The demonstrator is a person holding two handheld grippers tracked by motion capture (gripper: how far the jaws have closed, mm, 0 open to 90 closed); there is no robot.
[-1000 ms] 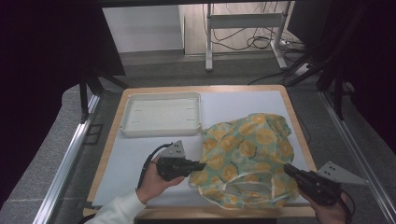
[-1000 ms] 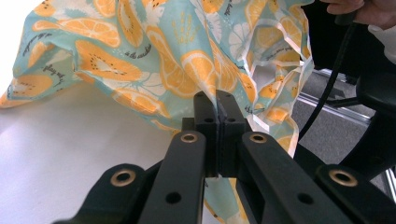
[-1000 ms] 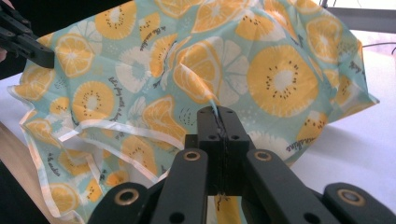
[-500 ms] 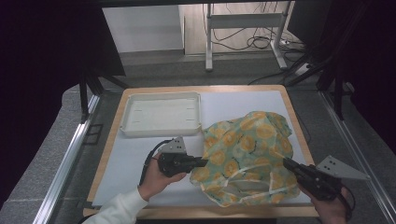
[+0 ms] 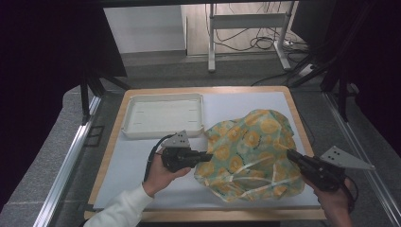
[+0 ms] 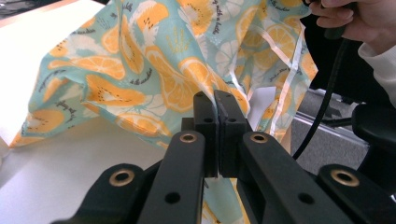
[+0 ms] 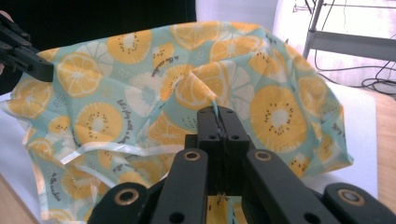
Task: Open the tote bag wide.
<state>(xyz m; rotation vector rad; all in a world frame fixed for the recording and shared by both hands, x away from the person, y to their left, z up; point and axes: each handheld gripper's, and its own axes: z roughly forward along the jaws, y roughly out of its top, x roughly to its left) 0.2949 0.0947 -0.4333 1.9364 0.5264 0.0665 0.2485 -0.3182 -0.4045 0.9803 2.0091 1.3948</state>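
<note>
Both pairs of jaws are pressed together on the orange-print cloth (image 5: 250, 153): the left gripper (image 5: 208, 155) pinches its left edge, and the right gripper (image 5: 289, 155) pinches a fold at its right side. The cloth hangs bunched between the 2 grippers, its lower folds resting on the table (image 5: 142, 165), just right of the white tray (image 5: 163, 117). A hand (image 5: 158, 175) holds the left gripper, below the tray.

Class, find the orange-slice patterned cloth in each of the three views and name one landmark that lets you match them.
High view: the orange-slice patterned cloth lies right of centre on the table.
Left gripper view: it drapes across the upper middle, pinched in the jaws.
Right gripper view: it spreads across the centre, also pinched.
Shared landmark: its pale hem strip.
</note>
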